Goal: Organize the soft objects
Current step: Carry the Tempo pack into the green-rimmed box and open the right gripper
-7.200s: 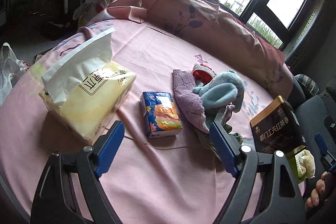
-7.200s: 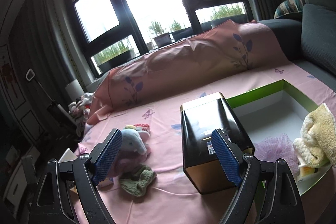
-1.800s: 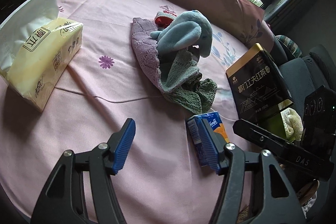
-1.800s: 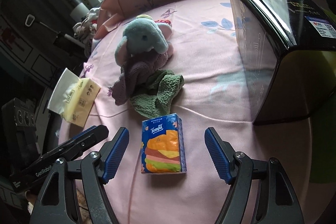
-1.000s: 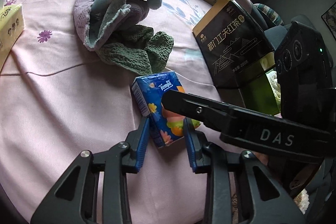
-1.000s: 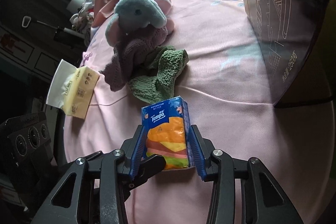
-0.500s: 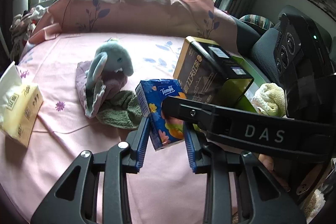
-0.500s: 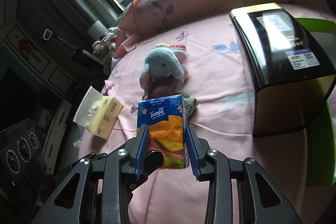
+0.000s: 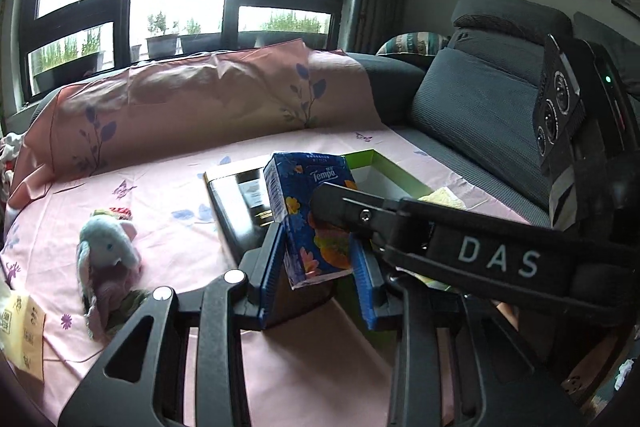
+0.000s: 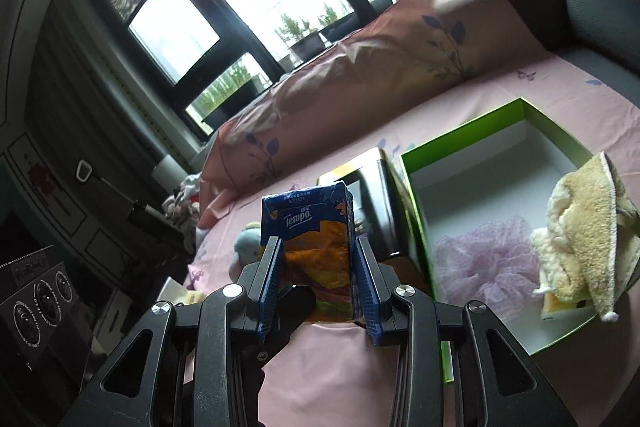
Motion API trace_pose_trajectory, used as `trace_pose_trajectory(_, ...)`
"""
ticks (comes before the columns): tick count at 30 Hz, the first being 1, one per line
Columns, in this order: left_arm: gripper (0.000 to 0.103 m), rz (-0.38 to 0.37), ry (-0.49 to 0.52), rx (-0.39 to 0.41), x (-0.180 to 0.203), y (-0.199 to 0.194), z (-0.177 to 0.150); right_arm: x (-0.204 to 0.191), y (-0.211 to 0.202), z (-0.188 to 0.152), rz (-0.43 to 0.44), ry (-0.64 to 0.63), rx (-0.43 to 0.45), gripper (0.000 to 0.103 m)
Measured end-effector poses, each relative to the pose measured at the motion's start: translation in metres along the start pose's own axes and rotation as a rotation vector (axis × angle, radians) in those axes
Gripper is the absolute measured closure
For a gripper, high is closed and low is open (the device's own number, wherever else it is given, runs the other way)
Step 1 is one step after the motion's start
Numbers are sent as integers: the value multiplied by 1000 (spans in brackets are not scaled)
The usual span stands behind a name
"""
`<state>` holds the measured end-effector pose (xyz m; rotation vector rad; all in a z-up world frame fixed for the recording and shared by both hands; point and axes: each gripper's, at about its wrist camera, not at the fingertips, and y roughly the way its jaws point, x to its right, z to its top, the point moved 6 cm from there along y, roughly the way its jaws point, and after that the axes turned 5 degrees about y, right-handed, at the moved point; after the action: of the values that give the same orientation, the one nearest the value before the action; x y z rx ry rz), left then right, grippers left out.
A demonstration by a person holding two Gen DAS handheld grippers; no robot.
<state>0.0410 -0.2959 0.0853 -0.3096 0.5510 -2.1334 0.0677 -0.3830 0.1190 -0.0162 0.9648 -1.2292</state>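
Currently both the left gripper (image 9: 318, 277) and right gripper (image 10: 318, 285) clamp the pack (image 10: 310, 247), raised above the sheet (image 9: 180, 195) near the box (image 10: 496, 167); light, soft-sided; grip its flat faces gently.

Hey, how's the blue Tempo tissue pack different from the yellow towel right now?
The Tempo tissue pack is held up in the air, clamped by both the left tongs and right tongs; the yellow towel lies in the green box. The pack is a crisp printed block; the towel is crumpled and fluffy. Both are soft goods.
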Motion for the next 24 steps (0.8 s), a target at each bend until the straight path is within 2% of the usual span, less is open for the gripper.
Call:
trace_pose_trajectory(8,71,-124,49,-20,41,46,17,63,-20,30,-19,144,108,65)
trace_pose_trajectory(14,72,-135,62,-64,59,80,19,95,-17,39,-83,217,161,65)
trace_pose_trajectory(17,72,-173,31,-100,62,89,16,111,-17,38,-89,283,161,65)
trace_pose_trajectory(19,70,-244,-13,-115,64,86,16,116,-23,38,-104,290,173,64)
trace_pose_trajectory(21,69,-308,-36,-105,69,80,17,115,-31,41,-108,283,215,56)
trace_pose_trajectory(23,68,-289,-23,-99,69,73,18,109,-37,42,-83,273,244,41)
trace_pose_trajectory(24,66,-270,-13,-92,69,69,18,106,-40,41,-64,264,256,40)
